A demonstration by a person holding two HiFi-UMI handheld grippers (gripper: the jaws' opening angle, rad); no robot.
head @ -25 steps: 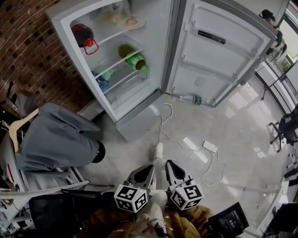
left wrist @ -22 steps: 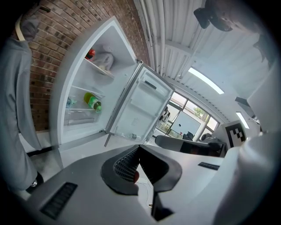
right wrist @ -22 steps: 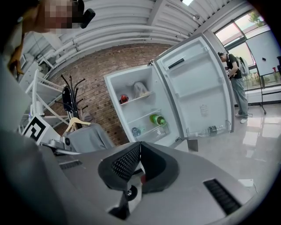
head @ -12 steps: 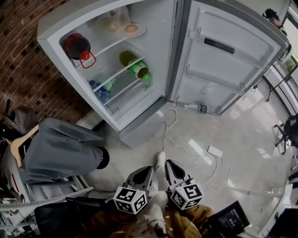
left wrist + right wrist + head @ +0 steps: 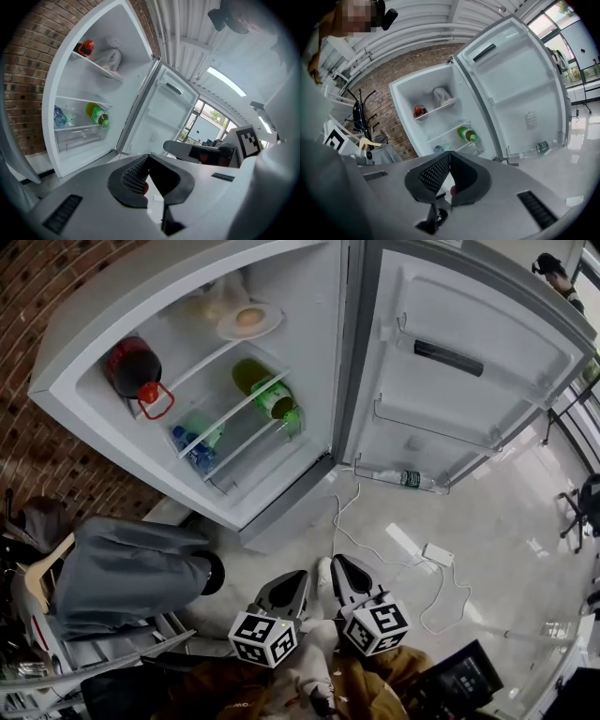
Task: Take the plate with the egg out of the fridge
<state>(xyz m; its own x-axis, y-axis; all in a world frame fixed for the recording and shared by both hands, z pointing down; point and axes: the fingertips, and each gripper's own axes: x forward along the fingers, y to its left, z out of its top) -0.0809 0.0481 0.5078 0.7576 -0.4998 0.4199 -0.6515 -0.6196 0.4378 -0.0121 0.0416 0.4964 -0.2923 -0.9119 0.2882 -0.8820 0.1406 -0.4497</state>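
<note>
Plate [image 5: 249, 322] is lying at 11 o'clock, far beyond left tongs [image 5: 298, 576] and right tongs [image 5: 338, 564], both sitting closed, empty; left looking nearer.

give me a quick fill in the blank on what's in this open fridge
The white plate with the egg sits on the ___ shelf of the white fridge.
The green plastic bottle lies one shelf ___ that plate.
A clear bottle with a green label lies in the ___ rack of the open white door.
Missing words: top; below; bottom.
</note>
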